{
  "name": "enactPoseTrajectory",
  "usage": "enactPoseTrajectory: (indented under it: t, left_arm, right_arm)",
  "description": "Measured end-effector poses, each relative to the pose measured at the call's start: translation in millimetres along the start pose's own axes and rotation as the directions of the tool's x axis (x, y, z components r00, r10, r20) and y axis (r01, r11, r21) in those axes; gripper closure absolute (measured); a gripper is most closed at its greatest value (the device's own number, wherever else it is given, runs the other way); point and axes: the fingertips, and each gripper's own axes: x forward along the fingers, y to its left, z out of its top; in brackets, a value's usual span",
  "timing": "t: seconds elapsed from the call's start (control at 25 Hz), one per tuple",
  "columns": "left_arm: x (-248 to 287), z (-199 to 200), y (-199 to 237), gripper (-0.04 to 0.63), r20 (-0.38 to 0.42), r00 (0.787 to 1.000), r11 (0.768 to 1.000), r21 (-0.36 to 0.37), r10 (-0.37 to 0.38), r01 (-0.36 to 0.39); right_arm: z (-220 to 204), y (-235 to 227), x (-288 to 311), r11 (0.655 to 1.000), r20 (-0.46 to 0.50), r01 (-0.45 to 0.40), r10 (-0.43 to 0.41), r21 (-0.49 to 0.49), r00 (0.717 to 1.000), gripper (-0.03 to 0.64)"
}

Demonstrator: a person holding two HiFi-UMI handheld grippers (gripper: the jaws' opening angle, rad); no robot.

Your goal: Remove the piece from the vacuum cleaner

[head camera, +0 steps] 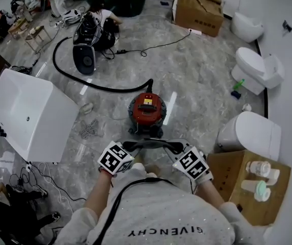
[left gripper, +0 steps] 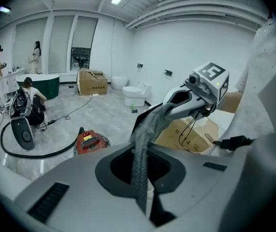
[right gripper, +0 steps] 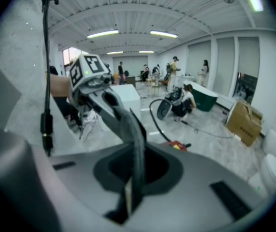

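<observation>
The red vacuum cleaner (head camera: 147, 109) stands on the marble floor just ahead of me, and its black hose (head camera: 79, 79) curves off to the far left. My left gripper (head camera: 138, 144) and right gripper (head camera: 167, 144) are held above the near side of the vacuum. Their tips point at each other and almost meet. Both are shut with nothing between the jaws. In the left gripper view the shut left gripper (left gripper: 150, 117) reaches toward the right gripper (left gripper: 176, 100), with the vacuum cleaner (left gripper: 90, 141) low on the floor. The right gripper view shows the shut right gripper (right gripper: 128, 115) and a sliver of the vacuum cleaner (right gripper: 179, 145).
A white bathtub (head camera: 28, 114) lies on the left and loose cables (head camera: 90, 129) lie beside it. Toilets (head camera: 256, 68) stand along the right wall. A wooden crate (head camera: 227, 180) carrying bottles is at my right. Farther off, a person crouches by a black vacuum (head camera: 87, 45), with a cardboard box (head camera: 199, 9) behind.
</observation>
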Motion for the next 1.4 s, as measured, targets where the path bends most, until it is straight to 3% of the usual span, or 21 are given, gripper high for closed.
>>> enactPoseTrajectory:
  t: [0.4,1.4]
  left_arm:
    - [-7,-1,-9,0.562,0.009,1.0,0.999,-0.034,-0.021,0.021]
    - [5,-22,-11,0.562,-0.068,0.996,0.996,-0.074,-0.064,0.059]
  right_arm:
    - [5,6,-8,1.0,-0.015,-0.019,0.018,-0.023,1.0,0.591]
    - [-17,16,1,0.998,-0.062,-0.059,0.059,0.0,0.996,0.591]
